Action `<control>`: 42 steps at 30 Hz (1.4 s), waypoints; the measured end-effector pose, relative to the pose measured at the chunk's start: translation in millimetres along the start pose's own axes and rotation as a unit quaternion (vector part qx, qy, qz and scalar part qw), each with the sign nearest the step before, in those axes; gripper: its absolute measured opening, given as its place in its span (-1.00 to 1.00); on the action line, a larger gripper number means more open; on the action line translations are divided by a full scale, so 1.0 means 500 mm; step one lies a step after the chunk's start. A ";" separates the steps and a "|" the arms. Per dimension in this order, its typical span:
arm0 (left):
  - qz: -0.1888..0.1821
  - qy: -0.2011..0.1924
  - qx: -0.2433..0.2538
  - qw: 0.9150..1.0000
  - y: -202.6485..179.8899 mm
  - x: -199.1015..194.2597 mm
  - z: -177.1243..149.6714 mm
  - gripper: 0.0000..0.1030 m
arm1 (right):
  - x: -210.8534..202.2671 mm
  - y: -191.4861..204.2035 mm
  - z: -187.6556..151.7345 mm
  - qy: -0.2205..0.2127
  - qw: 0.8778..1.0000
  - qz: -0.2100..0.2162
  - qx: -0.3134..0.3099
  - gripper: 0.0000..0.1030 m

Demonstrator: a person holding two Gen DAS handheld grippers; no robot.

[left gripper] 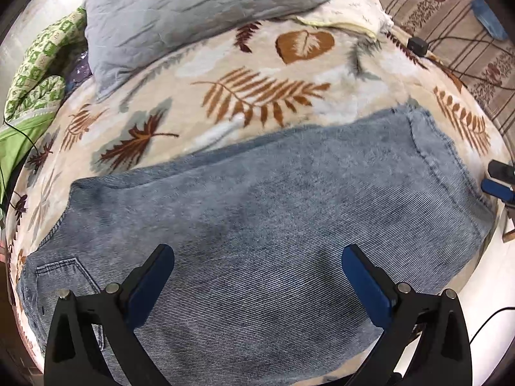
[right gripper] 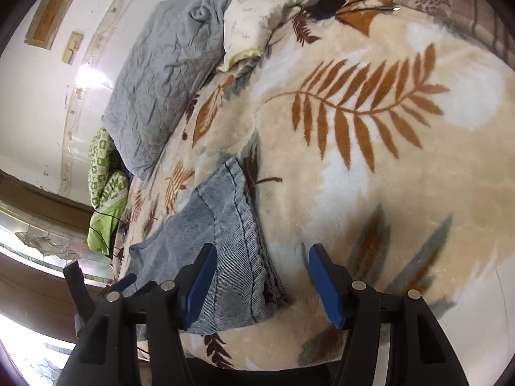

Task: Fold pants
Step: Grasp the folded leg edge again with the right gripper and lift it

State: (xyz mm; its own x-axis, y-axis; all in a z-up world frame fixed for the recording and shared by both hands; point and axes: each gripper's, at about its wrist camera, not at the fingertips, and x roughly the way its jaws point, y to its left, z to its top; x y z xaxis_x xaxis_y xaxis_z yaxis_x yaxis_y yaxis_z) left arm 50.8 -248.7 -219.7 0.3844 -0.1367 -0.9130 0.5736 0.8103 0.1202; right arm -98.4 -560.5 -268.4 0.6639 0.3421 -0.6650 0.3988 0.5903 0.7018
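Pants [left gripper: 257, 212] lying folded on the leaf-print blanket [left gripper: 225, 64], both grippers' fingers [left gripper: 154, 276] spread and empty; likely to slump open if the stacked right edge gets snagged.

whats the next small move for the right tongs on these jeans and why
Probably ease the right tongs down and close on the stacked edge of the jeans lying between the open pads. The jeans look only partly folded, still a long strip on the leaf blanket, and the left tongs hover open above them, gripping nothing, so another fold likely needs that end held.
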 end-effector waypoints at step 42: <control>0.032 0.017 -0.080 0.996 0.143 0.011 -0.061 1.00 | 0.105 0.115 0.018 0.060 0.994 0.020 -0.085 -0.26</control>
State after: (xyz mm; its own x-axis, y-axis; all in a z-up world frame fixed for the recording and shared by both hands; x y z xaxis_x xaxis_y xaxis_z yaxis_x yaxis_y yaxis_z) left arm 71.9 -174.3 -228.1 0.3912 -0.0642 -0.9180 0.4254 0.8972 0.1185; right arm -35.0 -515.2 -261.0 0.5932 0.4465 -0.6698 0.2536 0.6860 0.6820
